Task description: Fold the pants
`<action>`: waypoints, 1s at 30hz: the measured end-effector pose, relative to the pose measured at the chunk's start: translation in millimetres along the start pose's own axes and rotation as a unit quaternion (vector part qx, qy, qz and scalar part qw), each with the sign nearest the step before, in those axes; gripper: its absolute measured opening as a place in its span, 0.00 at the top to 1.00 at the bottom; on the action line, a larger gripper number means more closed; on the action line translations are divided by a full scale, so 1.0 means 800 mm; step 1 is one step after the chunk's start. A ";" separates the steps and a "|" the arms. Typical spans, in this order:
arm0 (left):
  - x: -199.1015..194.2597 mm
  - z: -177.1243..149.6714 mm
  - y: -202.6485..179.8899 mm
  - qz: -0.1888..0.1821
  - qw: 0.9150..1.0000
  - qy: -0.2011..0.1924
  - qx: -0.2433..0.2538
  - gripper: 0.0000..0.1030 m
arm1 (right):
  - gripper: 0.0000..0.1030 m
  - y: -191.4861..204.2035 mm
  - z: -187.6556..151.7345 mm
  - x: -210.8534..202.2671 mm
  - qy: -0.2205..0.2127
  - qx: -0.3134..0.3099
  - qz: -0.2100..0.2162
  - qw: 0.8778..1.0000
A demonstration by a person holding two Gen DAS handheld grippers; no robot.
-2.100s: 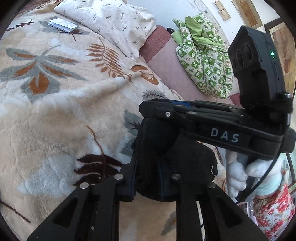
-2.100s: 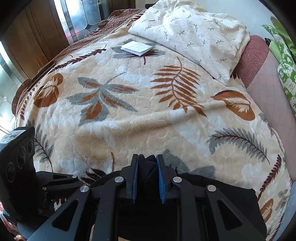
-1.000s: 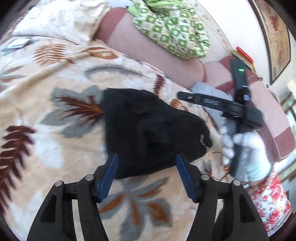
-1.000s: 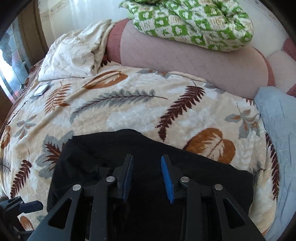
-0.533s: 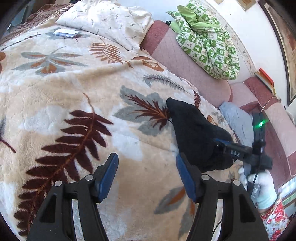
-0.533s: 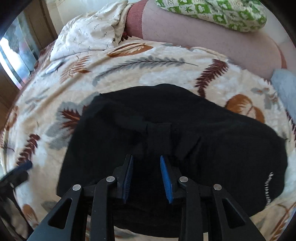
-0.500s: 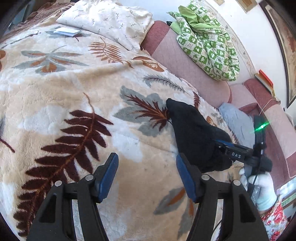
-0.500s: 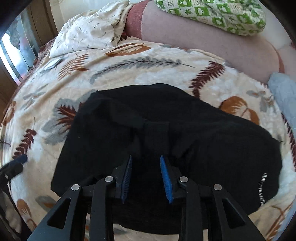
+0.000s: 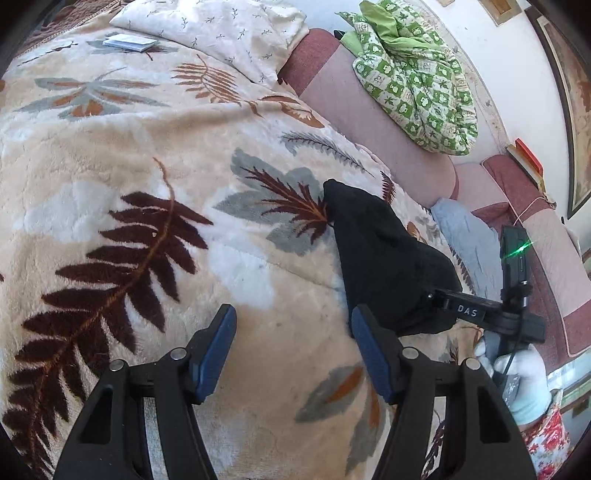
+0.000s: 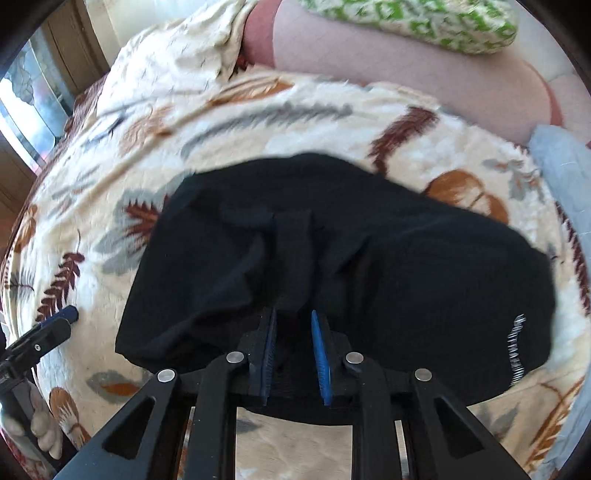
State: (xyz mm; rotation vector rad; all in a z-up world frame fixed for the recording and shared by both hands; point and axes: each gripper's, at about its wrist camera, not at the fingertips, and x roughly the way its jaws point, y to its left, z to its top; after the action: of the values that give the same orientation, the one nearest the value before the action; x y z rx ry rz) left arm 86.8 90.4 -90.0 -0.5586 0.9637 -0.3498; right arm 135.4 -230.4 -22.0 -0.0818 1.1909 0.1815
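Released black fabric pants (image 10: 369, 258) now lie bundled on the leaf-patterned fleece bed blanket (image 9: 129, 147); left tongs (image 9: 291, 347) wide and empty, right tongs (image 10: 293, 347) closing narrowly over a fold, apparently regrasping.

The bed is covered by a cream blanket (image 9: 155, 122) with a leaf pattern. Lying directly on it: folded black pants (image 10: 369, 258), a white pillow (image 9: 221, 33), a small booklet (image 9: 129, 41), and a light-blue cloth (image 9: 469, 240) at its edge.
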 end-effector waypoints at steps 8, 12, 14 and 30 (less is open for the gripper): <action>0.000 0.003 0.007 -0.014 1.000 0.003 -0.019 0.38 | 0.96 0.002 -0.002 -0.029 -0.035 -0.015 -0.008 0.999; 0.000 0.003 0.008 -0.015 1.000 0.004 -0.020 0.38 | 0.96 -0.022 -0.007 -0.032 -0.029 0.001 -0.035 0.999; -0.001 0.003 0.008 -0.015 1.000 0.004 -0.022 0.38 | 0.95 -0.031 -0.010 -0.021 -0.008 -0.011 -0.097 0.995; 0.002 0.003 0.007 -0.012 1.000 0.004 -0.016 0.36 | 0.86 0.006 -0.016 0.006 -0.020 0.024 0.041 0.999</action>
State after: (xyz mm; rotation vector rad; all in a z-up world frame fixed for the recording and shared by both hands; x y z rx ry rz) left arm 89.9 95.0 -93.4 -0.5991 0.9726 -0.3583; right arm 124.5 -227.5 -31.3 0.0123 1.1588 0.2257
